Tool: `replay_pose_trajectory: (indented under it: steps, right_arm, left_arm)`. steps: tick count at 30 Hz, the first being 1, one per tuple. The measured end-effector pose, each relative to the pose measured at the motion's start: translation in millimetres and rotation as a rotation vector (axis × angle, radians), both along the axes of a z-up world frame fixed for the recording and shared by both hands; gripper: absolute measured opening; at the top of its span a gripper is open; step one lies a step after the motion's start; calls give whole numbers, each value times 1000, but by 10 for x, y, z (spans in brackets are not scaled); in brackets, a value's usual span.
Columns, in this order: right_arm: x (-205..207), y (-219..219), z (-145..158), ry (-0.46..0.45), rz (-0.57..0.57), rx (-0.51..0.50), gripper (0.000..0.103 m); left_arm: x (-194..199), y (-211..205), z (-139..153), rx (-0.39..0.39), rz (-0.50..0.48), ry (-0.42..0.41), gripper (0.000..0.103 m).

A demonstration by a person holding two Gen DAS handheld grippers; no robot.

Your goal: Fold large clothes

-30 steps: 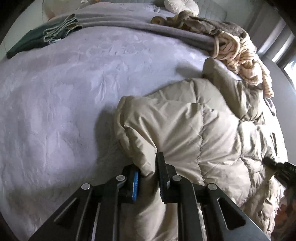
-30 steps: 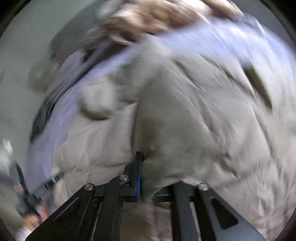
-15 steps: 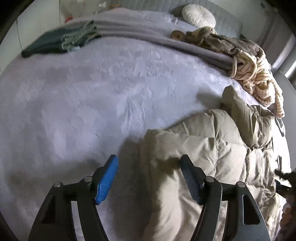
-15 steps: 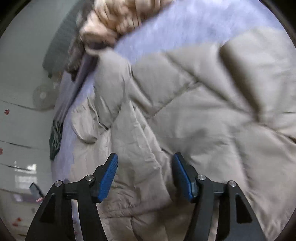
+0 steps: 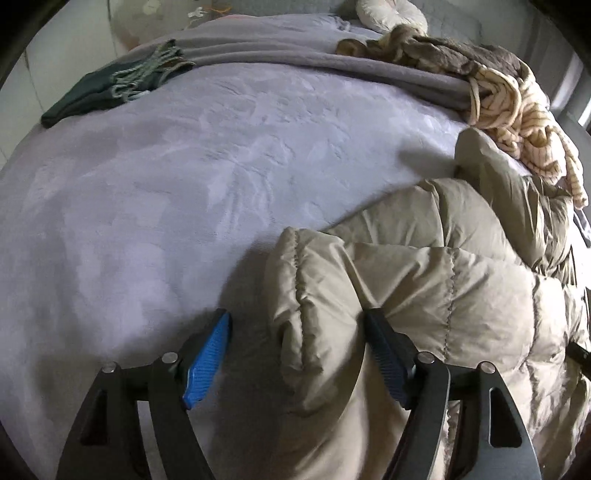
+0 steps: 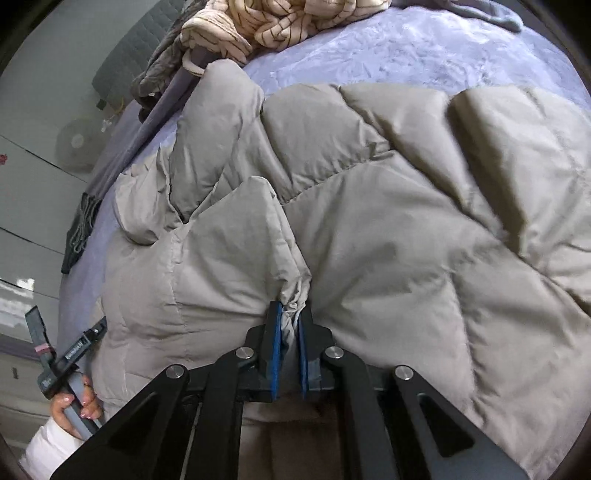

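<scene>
beige puffer jacket (image 5: pixel 424 295) lies at the right edge of the lilac bedspread (image 5: pixel 166 177). left gripper (image 5: pixel 295 332) gapes wide astride its cuff. right gripper (image 6: pixel 290 321) pinches a gathered jacket edge.

Bed (image 5: pixel 184 192): my puffer jacket (image 5: pixel 424 295) lies on its near right part; striped garment (image 5: pixel 517 122) heaped behind the jacket; folded scarf (image 5: pixel 110 88) far left; round cushion (image 5: pixel 388 14) at the far edge.

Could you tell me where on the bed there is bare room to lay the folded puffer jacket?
The free patch is the lavender bedspread, bordered by the dark green scarf and grey blanket at the far side and the beige puffer jacket to the right. The far right corner is crowded with the striped garment and a brown one.
</scene>
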State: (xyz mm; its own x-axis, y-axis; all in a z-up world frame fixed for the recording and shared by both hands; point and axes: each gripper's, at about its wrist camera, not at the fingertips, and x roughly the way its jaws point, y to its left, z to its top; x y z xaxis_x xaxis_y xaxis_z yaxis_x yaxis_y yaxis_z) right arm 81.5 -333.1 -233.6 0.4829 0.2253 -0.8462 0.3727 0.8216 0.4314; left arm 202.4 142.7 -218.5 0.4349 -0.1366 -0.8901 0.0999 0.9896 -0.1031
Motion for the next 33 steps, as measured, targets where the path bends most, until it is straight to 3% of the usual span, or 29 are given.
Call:
replay_pose_trajectory:
  steps: [3, 6, 7, 11, 14, 18, 25, 26, 27, 33]
  right_arm:
    - [-163, -3, 196, 8, 8, -120, 14]
    - [-359, -85, 328, 17, -17, -170, 17]
    - [-443, -135, 362, 18, -34, -160, 19]
    - [-751, -320, 433, 20, -100, -100, 47]
    - [-979, -446, 469, 20, -152, -37, 47]
    - [-1203, -676, 485, 24, -210, 23, 59]
    - [-1592, -1292, 473, 11, -328, 59, 60]
    - [-1632, -1372, 464, 6, -347, 68, 64]
    - [-1702, -1500, 450, -2, -376, 83, 73]
    - [-2004, -2183, 305, -19, -530, 143, 77]
  left_arm:
    - [-79, 38, 165, 47, 14, -21, 76]
    - [-197, 20, 327, 70, -4, -32, 76]
    - [-257, -4, 392, 72, -15, -35, 76]
    - [-528, -215, 578, 61, -72, -24, 76]
    - [-716, -477, 634, 47, -120, -5, 76]
    - [-949, -994, 633, 24, -194, 27, 76]
    - [-1204, -1725, 620, -4, -242, 58, 76]
    - [-1232, -1826, 621, -9, -250, 63, 82]
    - [-1251, -1889, 625, -13, -256, 65, 103]
    - [-1378, -2400, 670, 34, -323, 46, 103]
